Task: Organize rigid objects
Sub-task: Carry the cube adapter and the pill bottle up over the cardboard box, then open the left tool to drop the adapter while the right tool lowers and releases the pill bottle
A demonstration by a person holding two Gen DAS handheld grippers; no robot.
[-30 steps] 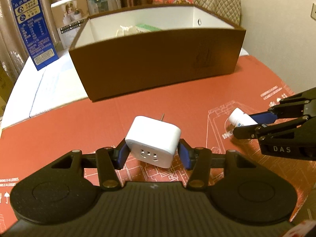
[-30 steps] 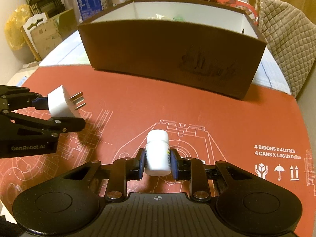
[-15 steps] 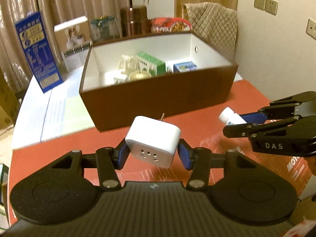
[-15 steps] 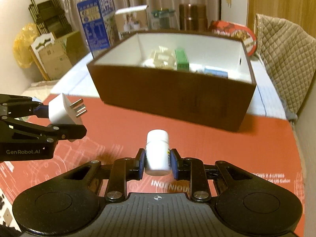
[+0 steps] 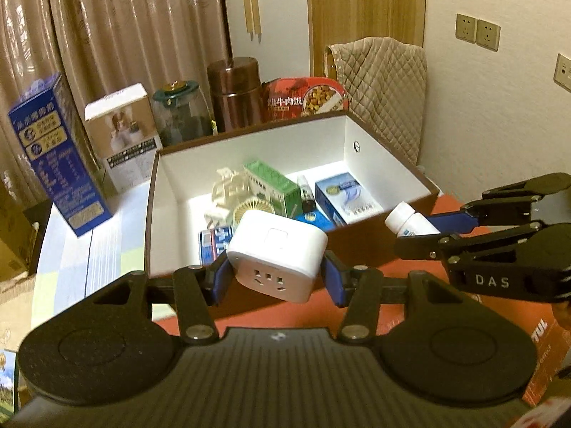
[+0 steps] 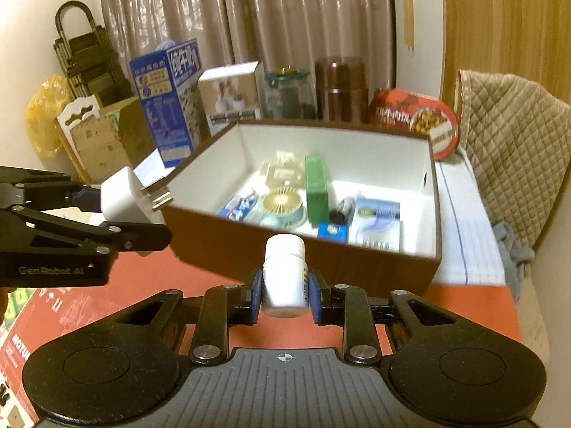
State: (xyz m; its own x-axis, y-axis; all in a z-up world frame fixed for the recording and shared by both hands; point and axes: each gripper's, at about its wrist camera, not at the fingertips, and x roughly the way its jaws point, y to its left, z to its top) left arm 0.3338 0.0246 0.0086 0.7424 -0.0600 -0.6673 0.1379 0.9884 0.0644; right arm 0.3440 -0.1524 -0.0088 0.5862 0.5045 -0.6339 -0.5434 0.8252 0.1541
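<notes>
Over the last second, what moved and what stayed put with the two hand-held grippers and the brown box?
Both hand-held grippers rose and advanced toward the brown box, whose inside now shows. The left hand-held gripper stays clamped on the white plug adapter, the right hand-held gripper on the white pill bottle. Nothing has been released.

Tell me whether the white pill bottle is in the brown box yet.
Not yet. The white pill bottle sits clamped in the right tongs, short of the brown box.

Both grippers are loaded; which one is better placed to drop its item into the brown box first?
Probably left: its gripper holds the plug adapter near the brown box wall. The right gripper and bottle sit further back.
</notes>
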